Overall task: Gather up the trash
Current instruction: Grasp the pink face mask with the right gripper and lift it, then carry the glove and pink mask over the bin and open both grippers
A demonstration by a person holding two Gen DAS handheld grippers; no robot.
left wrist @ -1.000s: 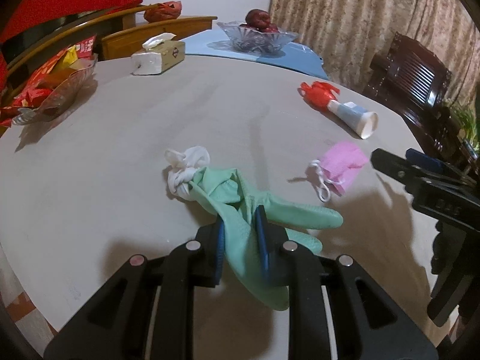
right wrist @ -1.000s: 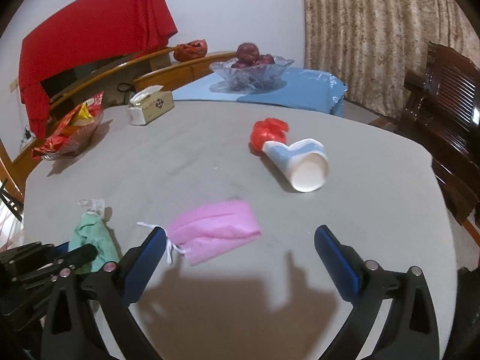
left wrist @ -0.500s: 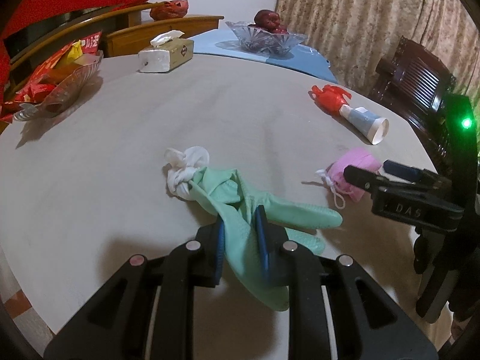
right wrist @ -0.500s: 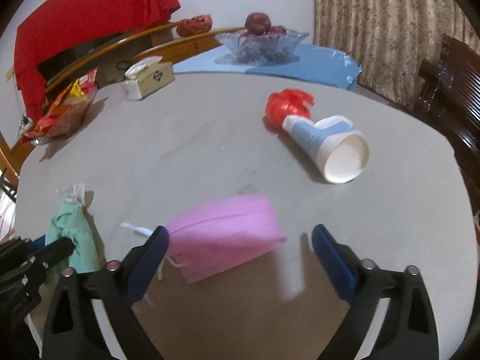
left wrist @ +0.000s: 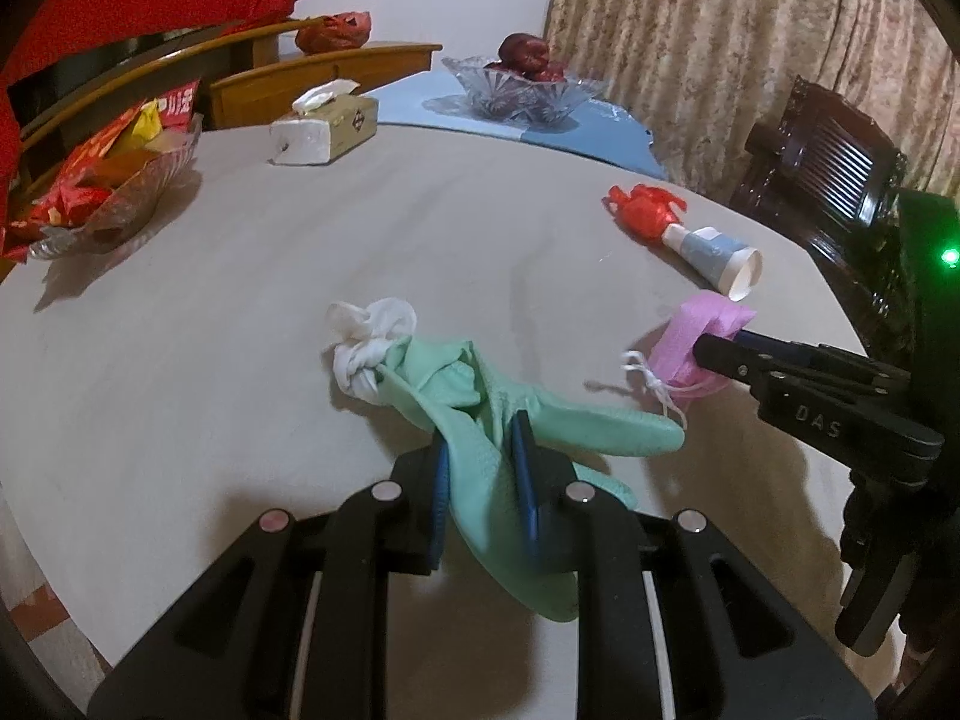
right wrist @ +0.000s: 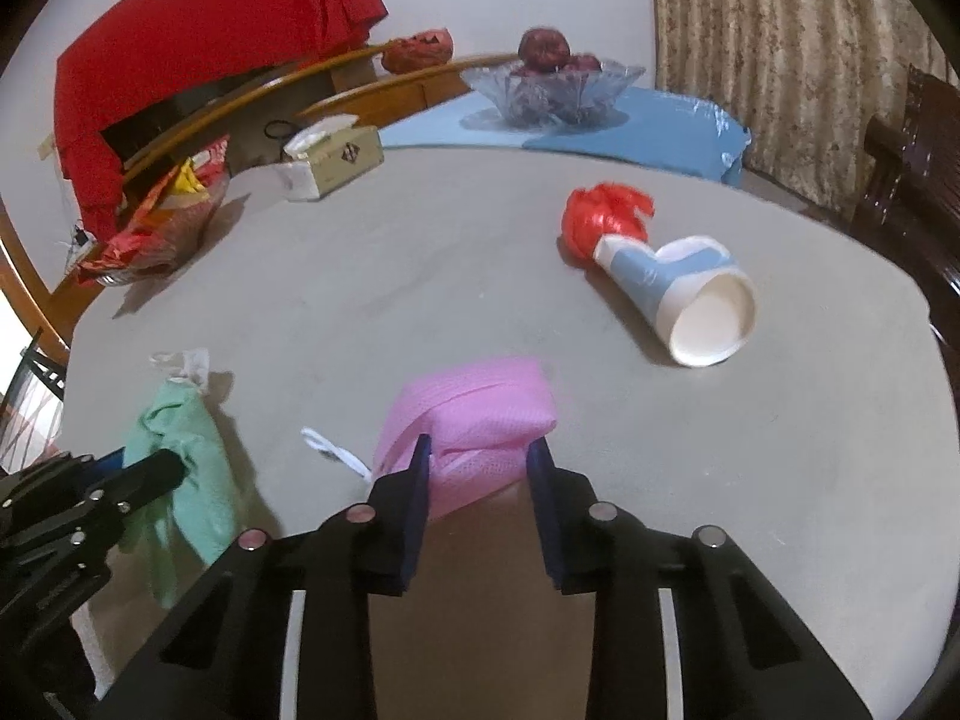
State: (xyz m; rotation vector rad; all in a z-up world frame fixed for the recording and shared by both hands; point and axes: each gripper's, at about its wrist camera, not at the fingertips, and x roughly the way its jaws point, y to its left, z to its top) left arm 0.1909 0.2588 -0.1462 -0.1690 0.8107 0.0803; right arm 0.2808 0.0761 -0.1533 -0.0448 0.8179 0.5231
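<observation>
Trash lies scattered on the round grey table [right wrist: 420,276], and I hold a gripper in each hand over its near edge. My left gripper [left wrist: 480,468] is clamped tight on a mint-green rubber glove [left wrist: 498,426]; its blue pads pinch the glove's middle, the fingers of the glove trailing to the right and the cuff drooping past the pads toward me. A crumpled white tissue [left wrist: 369,348] touches the far end of the glove. My right gripper [right wrist: 480,480] has just been closing, and its jaws now stand narrow with a pink pleated face mask [right wrist: 474,414] bunched up between them; both pads press the mask's near edge, and its white ear loop [right wrist: 336,450] hangs out to the left. The mask sits just to the right of the glove, apart from it.

Beyond the mask and to its right, a white and blue paper cup [right wrist: 678,294] lies on its side, mouth facing me. A crumpled red plastic wrapper [right wrist: 600,216] touches the cup's base on the far side. Well beyond the glove, near the table's far edge, stands a beige tissue box [left wrist: 327,129]. Left of the box is a clear dish of red snack packets [left wrist: 102,186]. Behind the table a cut-glass bowl of dark red fruit [right wrist: 552,81] rests on a blue cloth [right wrist: 648,132].
</observation>
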